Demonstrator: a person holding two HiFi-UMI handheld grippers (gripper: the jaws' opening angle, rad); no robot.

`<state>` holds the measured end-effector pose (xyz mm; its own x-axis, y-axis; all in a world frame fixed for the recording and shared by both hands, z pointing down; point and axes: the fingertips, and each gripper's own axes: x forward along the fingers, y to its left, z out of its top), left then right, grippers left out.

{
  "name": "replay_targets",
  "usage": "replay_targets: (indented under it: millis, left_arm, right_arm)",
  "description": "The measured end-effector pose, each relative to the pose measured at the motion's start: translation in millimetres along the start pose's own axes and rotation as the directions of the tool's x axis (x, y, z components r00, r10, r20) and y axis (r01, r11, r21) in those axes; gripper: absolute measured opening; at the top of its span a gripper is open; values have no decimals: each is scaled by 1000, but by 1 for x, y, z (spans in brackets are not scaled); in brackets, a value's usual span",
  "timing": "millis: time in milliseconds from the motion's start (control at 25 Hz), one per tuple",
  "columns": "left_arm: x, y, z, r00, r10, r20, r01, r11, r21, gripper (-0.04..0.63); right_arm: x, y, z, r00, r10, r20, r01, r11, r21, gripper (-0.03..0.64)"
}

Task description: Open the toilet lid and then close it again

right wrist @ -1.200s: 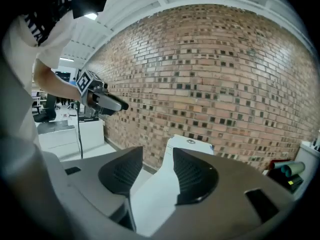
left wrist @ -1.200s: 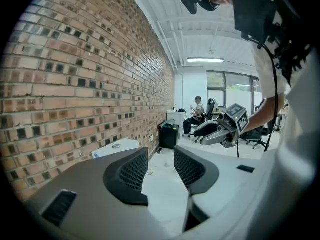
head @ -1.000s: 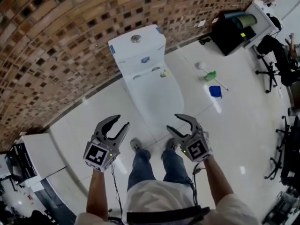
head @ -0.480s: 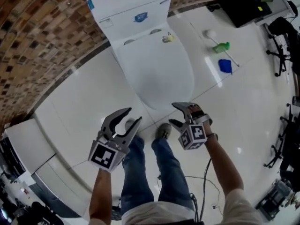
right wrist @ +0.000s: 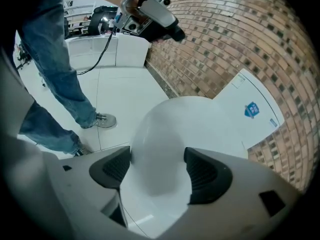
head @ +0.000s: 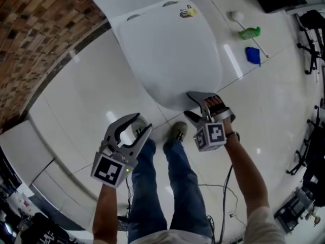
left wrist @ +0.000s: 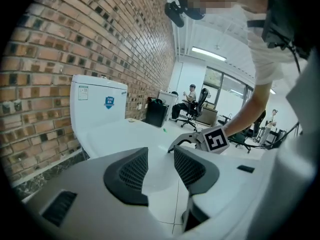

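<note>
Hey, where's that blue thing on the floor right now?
In the head view the blue thing lies on the white floor at upper right, right of the toilet lid, just below the green object.

Glossy smooth white toilet lid (head: 170, 55), shiny tiled floor (head: 76, 105), rough matt brick wall (head: 35, 29).

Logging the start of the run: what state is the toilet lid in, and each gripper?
toilet lid: closed, down flat.
left gripper: open, nothing between its jaws.
right gripper: open, jaws just been opening, at the lid's front edge, pads not pressing on it.
</note>
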<state>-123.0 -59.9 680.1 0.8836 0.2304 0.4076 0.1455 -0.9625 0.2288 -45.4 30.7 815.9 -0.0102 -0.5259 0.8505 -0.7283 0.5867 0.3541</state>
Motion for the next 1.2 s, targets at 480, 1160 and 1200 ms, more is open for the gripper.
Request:
replay_targets:
  millis: [480, 1160, 1200]
  left_arm:
    - [17, -20, -49, 979, -191, 74, 203, 841, -501, 196]
    - [78, -3, -54, 916, -159, 369, 401, 423, -813, 166]
    - [75, -2, -48, 912, -159, 377, 408, 422, -809, 164]
  right_arm:
    - [-48, -11, 16, 999, -39, 26, 37, 996, 81, 229]
    - [-84, -31, 39, 984, -123, 131, 107, 987, 117, 230]
    - [-90, -36, 43, 978, -146, 147, 124, 981, 149, 232]
